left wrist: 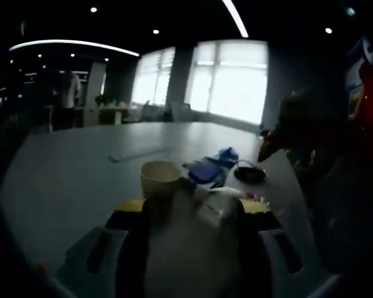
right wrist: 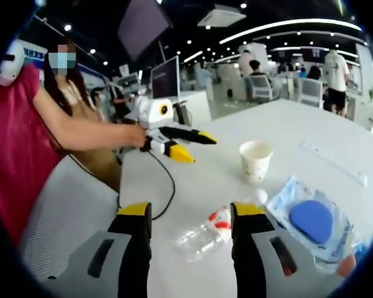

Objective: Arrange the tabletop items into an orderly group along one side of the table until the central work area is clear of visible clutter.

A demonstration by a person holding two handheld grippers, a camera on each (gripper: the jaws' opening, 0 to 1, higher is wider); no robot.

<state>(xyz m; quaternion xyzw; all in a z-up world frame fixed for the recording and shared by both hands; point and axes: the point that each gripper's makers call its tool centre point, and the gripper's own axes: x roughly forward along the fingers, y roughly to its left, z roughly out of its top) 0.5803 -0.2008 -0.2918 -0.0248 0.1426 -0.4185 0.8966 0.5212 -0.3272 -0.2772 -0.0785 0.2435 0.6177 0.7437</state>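
In the right gripper view my right gripper (right wrist: 193, 211) stands open, its yellow-tipped jaws wide apart. A clear plastic bottle (right wrist: 202, 236) with a red label lies on the white table (right wrist: 193, 174) between them. Beyond stand a white paper cup (right wrist: 255, 160) and, to the right, a blue item in a clear bag (right wrist: 311, 220). A hand holds my left gripper (right wrist: 200, 149) above the table at the left, jaws apart and empty. In the dim left gripper view my left gripper (left wrist: 196, 208) is open, just short of the cup (left wrist: 160, 177), with the blue bag (left wrist: 211, 167) behind it.
A black cable (right wrist: 168, 180) trails from the left gripper across the table. A long white strip (right wrist: 332, 161) lies further out on the table. A person in a red top (right wrist: 18, 143) sits at the table's edge. Monitors and desks stand behind.
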